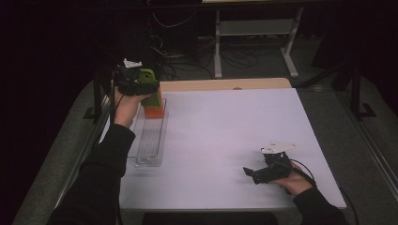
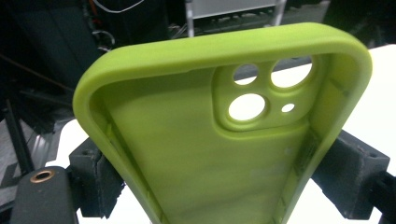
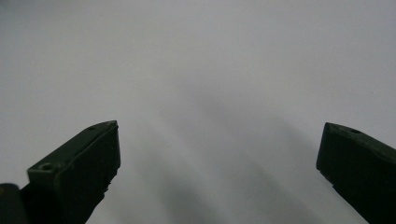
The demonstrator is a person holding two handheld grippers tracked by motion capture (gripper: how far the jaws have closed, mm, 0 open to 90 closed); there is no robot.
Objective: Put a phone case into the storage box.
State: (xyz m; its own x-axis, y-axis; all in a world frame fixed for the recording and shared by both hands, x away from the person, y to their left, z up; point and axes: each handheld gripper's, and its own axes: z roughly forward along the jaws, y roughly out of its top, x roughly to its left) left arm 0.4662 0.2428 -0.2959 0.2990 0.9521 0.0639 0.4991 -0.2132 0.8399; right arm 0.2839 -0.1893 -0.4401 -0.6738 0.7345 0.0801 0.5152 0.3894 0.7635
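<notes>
Item: green phone case (image 2: 205,140), soft-looking, lime-coloured, held between the two black jaws of the left gripper (image 2: 224,186). In the left gripper view the jaws press on its two long edges near the bottom of the frame, and the case rises away from them with its hollow inner side facing the camera. Camera cut-out at the far end: three round holes and one small one. No brand, label or writing legible on the inner face.

Position, high view: left gripper (image 1: 141,84) is raised at the far left of the white table (image 1: 225,136), above the far end of a clear wire-bottomed tray (image 1: 150,140). An orange block (image 1: 154,111) sits at that end of the tray, just below the case (image 1: 149,75); whether they touch cannot be told.

Right gripper (image 1: 248,172): resting low over the near right part of the table, jaws standing well apart, nothing between them.
</notes>
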